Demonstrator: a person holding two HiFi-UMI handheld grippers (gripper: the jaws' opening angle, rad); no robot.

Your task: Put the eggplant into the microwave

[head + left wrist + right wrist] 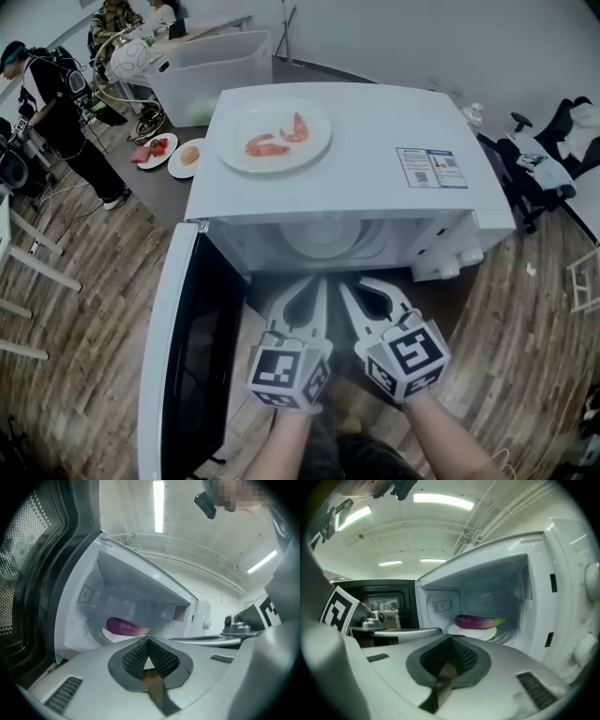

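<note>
Status: the eggplant point(478, 621) lies inside the open microwave point(375, 187), resting on the white plate point(471, 631) on the cavity floor, stem end to the right. The placing step is judged complete.

Gripper state: the left gripper point(147, 641) is clenched with its jaws together and nothing between them. The right gripper point(450, 641) is likewise clenched and empty. Both sit side by side just in front of the cavity opening, apart from the eggplant.

Next move, as judged: clear both grippers from the opening. The door point(178, 356) stands swung open at the near left; closing it would require a push from the left gripper.
</note>
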